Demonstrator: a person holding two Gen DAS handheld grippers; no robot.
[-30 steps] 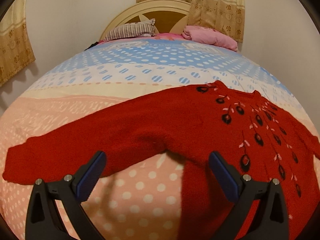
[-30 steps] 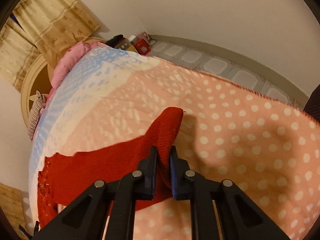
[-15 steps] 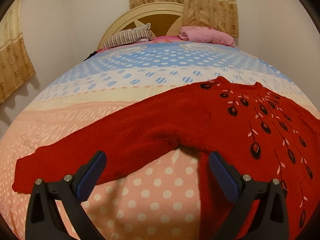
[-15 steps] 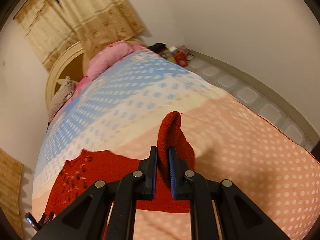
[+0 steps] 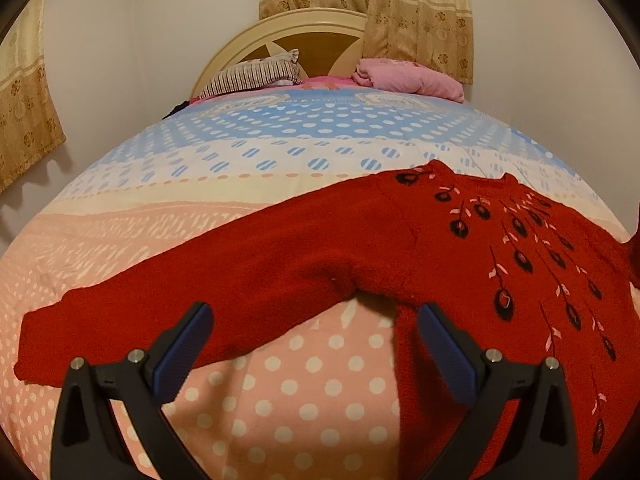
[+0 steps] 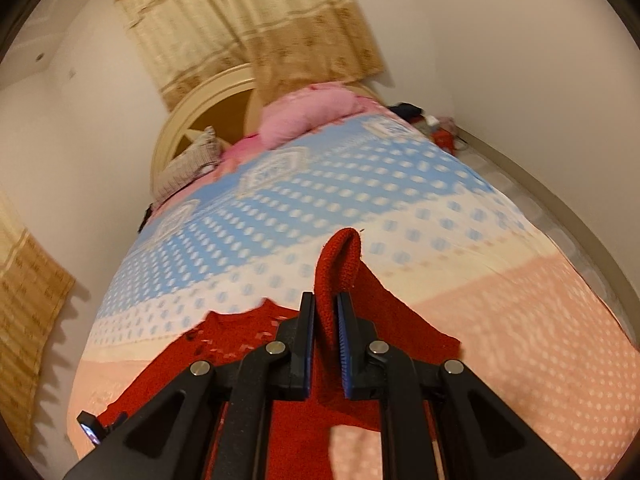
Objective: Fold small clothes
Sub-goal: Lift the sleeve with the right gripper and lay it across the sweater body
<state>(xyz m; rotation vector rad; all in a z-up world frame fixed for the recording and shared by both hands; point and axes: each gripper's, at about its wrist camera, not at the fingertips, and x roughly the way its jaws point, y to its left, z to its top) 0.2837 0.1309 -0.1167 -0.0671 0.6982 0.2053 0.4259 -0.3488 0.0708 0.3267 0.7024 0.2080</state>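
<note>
Fingers of the right gripper [image 6: 324, 320] are closed almost fully on the cuff end of one sleeve of the red sweater [image 5: 360, 248], with the knit pinched between the blue pads and a loop of cuff standing up above them. Fingers of the left gripper [image 5: 312, 340] stand wide apart and hold nothing; they hang just above the other sleeve, which lies stretched out flat on the bed [image 5: 280, 152].

The sweater lies face up on the near, pink-dotted part of the bedcover, with its collar toward the headboard [image 5: 304, 36].

Step in hand, as judged from the raised sleeve: fold that sleeve inward across the body.

1. Keep the pinch firm on the cuff (the knit is thick and looks likely to slide out of a loose hold).
2. Carry the cuff across the chest so the sleeve creases at the shoulder seam, not partway down the arm.
3. Lower the cuff onto the body before releasing, so the sleeve lies straight and unbunched.
4. Use the free left gripper to hold the body down if it drags.

Count of items in view:
- sweater: one, with two sleeves
- grippers: two
- striped pillow [image 5: 256, 76]: one
- pink pillow [image 5: 408, 78]: one
- curtains [image 5: 368, 12]: two panels
</note>
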